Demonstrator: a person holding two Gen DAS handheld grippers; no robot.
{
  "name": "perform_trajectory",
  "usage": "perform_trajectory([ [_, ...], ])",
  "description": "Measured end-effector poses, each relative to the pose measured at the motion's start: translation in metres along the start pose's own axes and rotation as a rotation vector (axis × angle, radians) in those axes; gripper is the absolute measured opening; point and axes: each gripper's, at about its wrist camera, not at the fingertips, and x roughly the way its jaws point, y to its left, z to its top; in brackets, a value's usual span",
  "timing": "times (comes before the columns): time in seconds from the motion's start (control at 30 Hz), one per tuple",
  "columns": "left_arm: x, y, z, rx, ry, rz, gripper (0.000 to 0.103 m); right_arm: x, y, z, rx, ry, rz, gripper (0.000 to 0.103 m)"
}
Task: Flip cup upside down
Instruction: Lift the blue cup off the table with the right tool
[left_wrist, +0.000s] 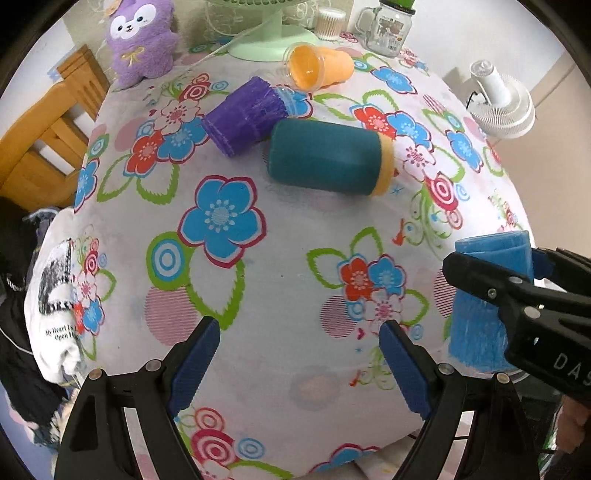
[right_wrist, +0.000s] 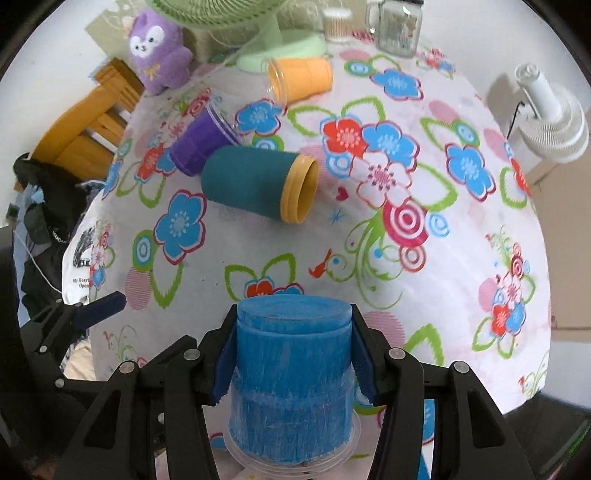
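Observation:
A light blue cup (right_wrist: 291, 380) stands upside down, its clear rim down near the table's front edge. My right gripper (right_wrist: 291, 362) is shut on the blue cup, one pad on each side. It also shows at the right of the left wrist view (left_wrist: 487, 299). My left gripper (left_wrist: 299, 365) is open and empty above the floral tablecloth, left of the blue cup. A teal cup with a yellow rim (left_wrist: 325, 158) (right_wrist: 258, 182), a purple cup (left_wrist: 243, 114) (right_wrist: 199, 144) and an orange cup (left_wrist: 319, 66) (right_wrist: 299, 79) lie on their sides farther back.
A floral tablecloth (left_wrist: 258, 302) covers the table. At the back stand a purple plush toy (left_wrist: 142, 40), a green fan base (left_wrist: 269, 44), a glass mug jar (left_wrist: 388, 29) and a swab container (left_wrist: 330, 24). A white fan (left_wrist: 502, 99) is off right, a wooden chair (left_wrist: 48, 140) off left.

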Motion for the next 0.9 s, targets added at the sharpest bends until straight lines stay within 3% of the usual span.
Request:
perform_trajectory([
  [0.13,-0.004,-0.014,-0.004,-0.003,-0.02,0.043,0.09,-0.01,-0.011,-0.008,-0.043,-0.076,0.008,0.056],
  [0.43,-0.002,-0.025,-0.013,-0.087,-0.044,0.016,0.09,-0.018,-0.031,-0.026,-0.112,-0.278,0.027,0.056],
  [0.67,0.019,-0.017,-0.027,-0.065,-0.052,0.054,0.09,-0.004,-0.03,-0.048,-0.088,-0.491,0.041,0.056],
  [0.9,0.032,-0.008,-0.038,-0.053,-0.087,0.043,0.09,0.011,-0.024,-0.068,-0.067,-0.625,0.029,0.056],
])
